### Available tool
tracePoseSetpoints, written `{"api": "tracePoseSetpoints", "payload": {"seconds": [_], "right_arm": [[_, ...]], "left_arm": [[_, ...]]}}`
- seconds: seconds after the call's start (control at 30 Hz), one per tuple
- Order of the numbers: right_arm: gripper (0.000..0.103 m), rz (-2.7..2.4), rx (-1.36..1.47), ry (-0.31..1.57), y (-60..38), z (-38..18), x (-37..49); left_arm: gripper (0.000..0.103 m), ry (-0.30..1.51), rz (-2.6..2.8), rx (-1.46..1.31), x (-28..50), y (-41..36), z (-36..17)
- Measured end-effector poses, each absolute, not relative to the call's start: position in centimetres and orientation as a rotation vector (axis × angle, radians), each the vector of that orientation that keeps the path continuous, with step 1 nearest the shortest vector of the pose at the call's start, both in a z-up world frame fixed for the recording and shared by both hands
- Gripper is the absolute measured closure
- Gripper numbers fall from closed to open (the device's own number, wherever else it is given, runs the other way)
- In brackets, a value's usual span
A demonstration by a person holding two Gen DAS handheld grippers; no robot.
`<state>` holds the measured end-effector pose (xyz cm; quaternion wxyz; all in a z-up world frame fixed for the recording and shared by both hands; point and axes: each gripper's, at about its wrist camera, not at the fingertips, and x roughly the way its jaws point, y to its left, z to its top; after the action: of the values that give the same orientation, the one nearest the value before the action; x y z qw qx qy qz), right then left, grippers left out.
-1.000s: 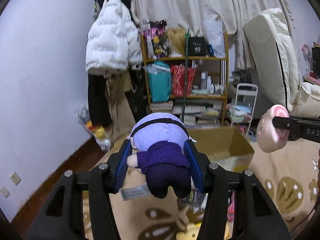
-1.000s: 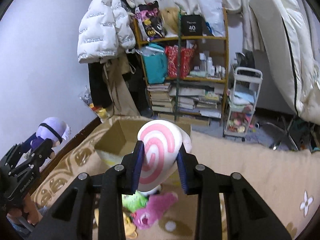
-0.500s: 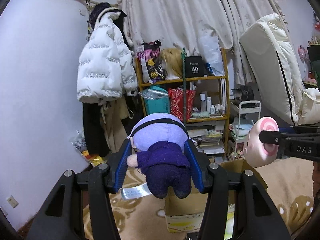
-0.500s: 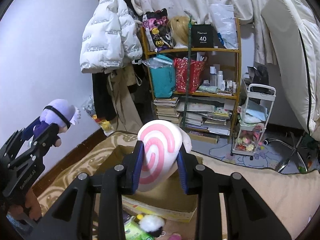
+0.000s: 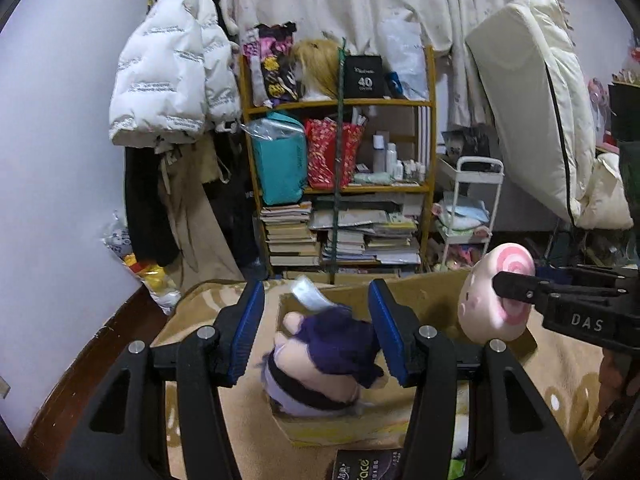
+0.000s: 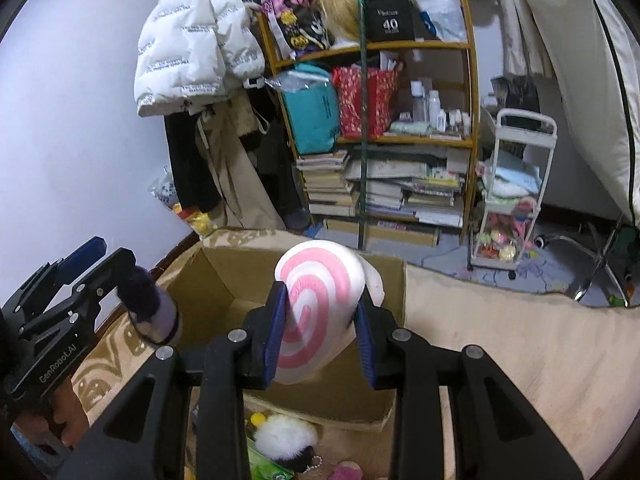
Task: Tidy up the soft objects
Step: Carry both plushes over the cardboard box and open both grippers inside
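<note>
My left gripper [image 5: 316, 330] jaws stand wide, the purple doll [image 5: 320, 360] loose below them in the box [image 6: 224, 276]; my right gripper [image 6: 320, 334] clamps the pink-swirl plush [image 6: 316, 300] directly above it.

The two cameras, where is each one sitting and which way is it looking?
Left wrist view: sits on the left hand-held gripper, looking forward past its open blue fingers at the purple doll dropping into the cardboard box; the right hand-held gripper shows at the right edge.
Right wrist view: sits on the right hand-held gripper, looking forward at the pink swirl plush it holds; the left gripper and part of a hand show at the lower left.
Both share the box, bookshelf, white jacket and beige blanket.
</note>
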<state>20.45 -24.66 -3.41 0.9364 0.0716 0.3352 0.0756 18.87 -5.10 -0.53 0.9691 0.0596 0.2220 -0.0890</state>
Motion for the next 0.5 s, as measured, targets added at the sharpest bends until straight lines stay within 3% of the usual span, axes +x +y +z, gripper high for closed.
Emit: {"api": "tracePoseSetpoints", "payload": {"seconds": [0.5], "right_arm": [[0.056,0.182,0.177,0.749,-24.7,-5.5,20.6]], "left_arm": [[0.049,0.592,-0.158,0.140,20.1,-5.2,-3.7]]}}
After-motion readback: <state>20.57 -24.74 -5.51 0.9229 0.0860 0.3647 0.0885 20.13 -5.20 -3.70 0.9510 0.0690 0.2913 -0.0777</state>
